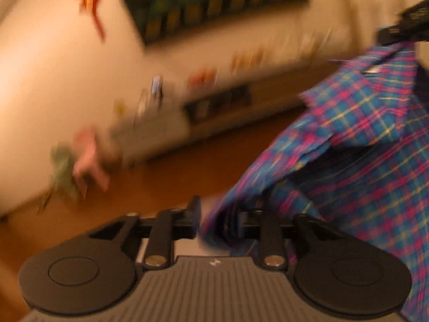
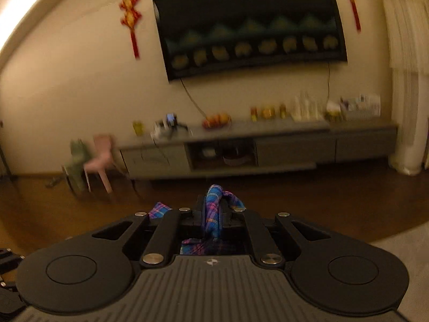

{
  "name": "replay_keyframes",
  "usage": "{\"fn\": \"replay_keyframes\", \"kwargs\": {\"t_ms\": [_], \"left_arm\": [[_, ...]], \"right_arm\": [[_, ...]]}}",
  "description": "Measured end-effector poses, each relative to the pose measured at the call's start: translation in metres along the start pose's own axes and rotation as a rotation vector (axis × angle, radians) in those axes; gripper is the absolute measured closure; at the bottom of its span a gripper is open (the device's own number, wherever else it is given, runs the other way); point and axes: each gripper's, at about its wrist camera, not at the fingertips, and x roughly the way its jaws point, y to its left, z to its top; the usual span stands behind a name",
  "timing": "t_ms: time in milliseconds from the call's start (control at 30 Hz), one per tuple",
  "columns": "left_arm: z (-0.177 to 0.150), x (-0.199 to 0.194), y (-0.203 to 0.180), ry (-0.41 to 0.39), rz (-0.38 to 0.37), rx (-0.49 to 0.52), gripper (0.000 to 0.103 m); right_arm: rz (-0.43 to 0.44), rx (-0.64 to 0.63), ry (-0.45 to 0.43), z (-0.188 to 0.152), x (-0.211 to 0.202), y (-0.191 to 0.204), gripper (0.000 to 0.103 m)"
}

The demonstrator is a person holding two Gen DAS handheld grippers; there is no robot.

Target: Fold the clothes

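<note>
1. We face a wall with a television (image 2: 249, 26) above a long cabinet (image 2: 257, 145).
2. We hold the plaid shirt (image 1: 348, 145) in the air, spread between both grippers.
3. Our left gripper (image 1: 214, 222) has its jaws nearly closed, pinching a shirt edge.
4. Our right gripper (image 2: 213, 214) has its jaws clamped tight on a bunched fold.

Both grippers, left (image 1: 214, 220) (blurred) and right (image 2: 213, 212), clamp fabric.
</note>
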Motion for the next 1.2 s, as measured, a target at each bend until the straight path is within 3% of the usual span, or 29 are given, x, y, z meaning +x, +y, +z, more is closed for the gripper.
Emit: {"fn": "replay_keyframes", "kwargs": {"t_ms": [67,133,200,333,400,433,533,600,667,700,767,833,933,967,1000,1033,1133,1200], "left_arm": [[-0.035,0.033,-0.002,0.080,-0.018,-0.017,0.074],[-0.063,0.037,0.002,0.097,-0.062,-0.043,0.066],[-0.075,0.033,0.013,0.086,-0.100,-0.054,0.046],[-0.157,-0.043,-0.019,0.078,-0.209,-0.085,0.034],[-0.171,-0.067,-0.036,0.115,-0.319,-0.124,0.022],[-0.175,-0.076,-0.047,0.141,-0.371,-0.125,0.022],[-0.186,-0.109,-0.086,0.118,-0.421,-0.058,0.023],[-0.193,-0.143,-0.113,0.018,-0.400,0.051,0.020],[-0.208,-0.162,-0.138,-0.028,-0.404,0.173,0.010],[-0.215,-0.171,-0.150,-0.051,-0.405,0.234,0.009],[-0.230,-0.190,-0.176,-0.097,-0.407,0.356,0.009],[-0.241,-0.192,-0.194,-0.106,-0.377,0.438,0.009],[-0.249,-0.183,-0.205,-0.109,-0.336,0.477,0.022],[-0.247,-0.182,-0.202,-0.120,-0.336,0.460,0.045],[-0.240,-0.182,-0.192,-0.122,-0.331,0.424,0.084],[-0.233,-0.182,-0.181,-0.124,-0.325,0.388,0.100],[-0.211,-0.182,-0.151,-0.130,-0.309,0.278,0.101],[-0.197,-0.183,-0.131,-0.133,-0.297,0.206,0.102]], "right_arm": [[-0.015,0.034,0.135,-0.043,0.045,-0.010,0.079],[0.013,0.066,0.169,-0.089,0.048,-0.014,0.052],[0.029,0.065,0.193,-0.117,0.028,-0.029,0.041],[0.021,-0.052,0.256,-0.165,-0.042,-0.046,0.018],[0.029,-0.116,0.306,-0.186,-0.070,-0.050,0.014],[0.034,-0.148,0.331,-0.196,-0.084,-0.053,0.014],[0.045,-0.219,0.398,-0.237,-0.127,-0.052,0.014],[0.060,-0.217,0.416,-0.251,-0.131,-0.050,0.018],[0.050,-0.189,0.446,-0.258,-0.130,-0.059,0.037],[0.044,-0.175,0.461,-0.261,-0.129,-0.063,0.058],[0.045,-0.190,0.464,-0.268,-0.133,-0.067,0.068],[0.048,-0.198,0.463,-0.272,-0.133,-0.069,0.092],[0.012,-0.194,0.429,-0.270,-0.151,-0.083,0.102],[-0.006,-0.185,0.410,-0.269,-0.155,-0.089,0.102],[-0.031,-0.166,0.389,-0.265,-0.160,-0.098,0.102],[-0.054,-0.146,0.376,-0.263,-0.162,-0.106,0.103],[-0.107,-0.081,0.342,-0.258,-0.165,-0.128,0.103],[-0.088,-0.044,0.322,-0.258,-0.173,-0.134,0.103]]}}
